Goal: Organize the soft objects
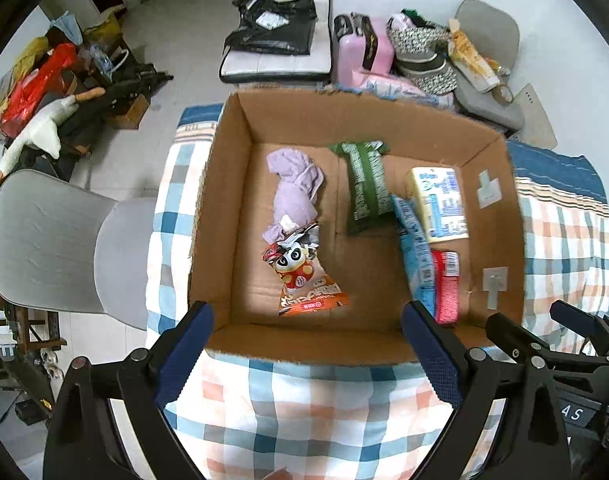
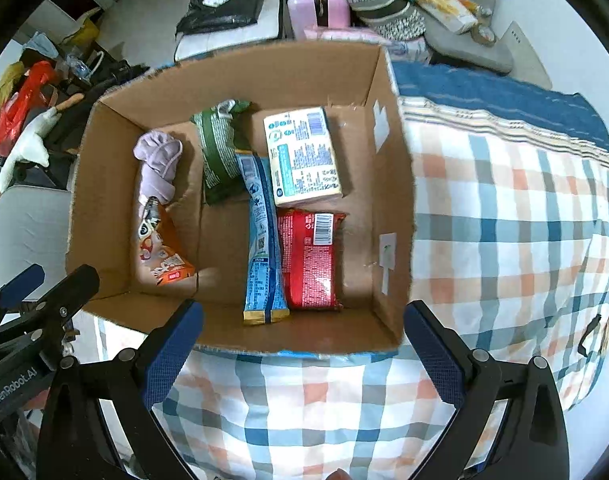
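Note:
An open cardboard box (image 1: 224, 216) (image 2: 392, 184) sits on a checked cloth. Inside lie a lilac cloth (image 1: 294, 188) (image 2: 158, 164), an orange panda snack bag (image 1: 304, 280) (image 2: 160, 248), a green packet (image 1: 366, 186) (image 2: 218, 152), a blue packet (image 1: 414, 248) (image 2: 260, 232), a yellow tissue pack (image 1: 440, 200) (image 2: 302, 156) and a red packet (image 1: 446, 284) (image 2: 310, 260). My left gripper (image 1: 308, 356) is open and empty above the box's near wall. My right gripper (image 2: 304, 356) is open and empty too, just right of the left one; it also shows in the left wrist view (image 1: 544, 328).
The checked cloth (image 2: 504, 220) covers the surface around the box. A grey chair (image 1: 56, 240) stands to the left. Beyond the box are a white chair with a black bag (image 1: 272, 24), a pink case (image 1: 364, 52) and a goose plush (image 1: 40, 132).

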The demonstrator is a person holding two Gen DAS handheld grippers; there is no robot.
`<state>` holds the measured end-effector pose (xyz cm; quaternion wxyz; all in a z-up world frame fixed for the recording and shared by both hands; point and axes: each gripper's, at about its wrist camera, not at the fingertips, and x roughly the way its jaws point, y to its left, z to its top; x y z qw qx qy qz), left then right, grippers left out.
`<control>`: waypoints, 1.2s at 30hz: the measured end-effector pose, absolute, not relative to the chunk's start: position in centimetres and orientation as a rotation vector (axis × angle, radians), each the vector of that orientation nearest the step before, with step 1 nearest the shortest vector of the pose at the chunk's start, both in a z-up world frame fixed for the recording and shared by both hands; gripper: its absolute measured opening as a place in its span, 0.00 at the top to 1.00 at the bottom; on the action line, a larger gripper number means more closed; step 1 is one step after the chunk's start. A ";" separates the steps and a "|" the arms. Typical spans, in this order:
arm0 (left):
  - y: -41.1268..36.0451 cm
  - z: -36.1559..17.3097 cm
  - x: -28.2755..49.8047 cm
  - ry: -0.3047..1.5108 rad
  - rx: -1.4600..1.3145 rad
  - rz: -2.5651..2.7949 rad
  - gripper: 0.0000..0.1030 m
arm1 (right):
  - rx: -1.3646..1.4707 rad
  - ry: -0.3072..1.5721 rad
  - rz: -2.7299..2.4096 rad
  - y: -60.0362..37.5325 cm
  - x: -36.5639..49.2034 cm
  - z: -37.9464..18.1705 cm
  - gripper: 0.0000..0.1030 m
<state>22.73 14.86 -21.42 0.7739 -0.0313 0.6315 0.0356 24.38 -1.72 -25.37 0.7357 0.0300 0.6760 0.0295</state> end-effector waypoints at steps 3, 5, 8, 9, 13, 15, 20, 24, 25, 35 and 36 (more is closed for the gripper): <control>14.3 -19.2 21.4 1.316 -0.060 0.073 0.06 | 0.063 1.435 0.063 -2.1 23.2 -23.3 0.01; 14.2 -17.8 20.5 1.285 -0.067 0.068 0.06 | 0.058 1.393 0.060 -2.4 22.0 -21.5 0.01; 13.6 -14.9 18.6 1.229 -0.066 0.062 0.06 | 0.063 1.322 0.066 -3.0 19.9 -18.3 0.01; 13.6 -14.2 18.1 1.214 -0.066 0.061 0.06 | 0.059 1.294 0.063 -3.2 19.0 -17.1 0.01; 12.7 -10.3 15.1 1.135 -0.053 0.046 0.06 | 0.066 1.204 0.063 -4.0 16.0 -12.6 0.01; 12.4 -8.9 14.1 1.110 -0.044 0.039 0.06 | 0.078 1.168 0.067 -4.3 14.4 -10.6 0.01; 11.9 -5.4 11.7 1.031 -0.021 0.041 0.06 | 0.075 1.098 0.061 -4.8 11.2 -6.5 0.01; 11.8 -3.2 10.1 0.982 -0.015 0.046 0.06 | 0.059 1.052 0.048 -5.5 9.1 -4.0 0.01; 11.8 -2.6 9.6 0.970 -0.013 0.048 0.06 | 0.054 1.043 0.046 -5.6 8.7 -3.5 0.01; 11.9 -0.2 7.4 0.911 -0.017 0.069 0.06 | 0.054 0.977 0.038 -5.8 6.2 -0.1 0.01; 11.9 -0.1 7.2 0.907 -0.018 0.072 0.06 | 0.053 0.975 0.038 -5.7 6.0 0.1 0.01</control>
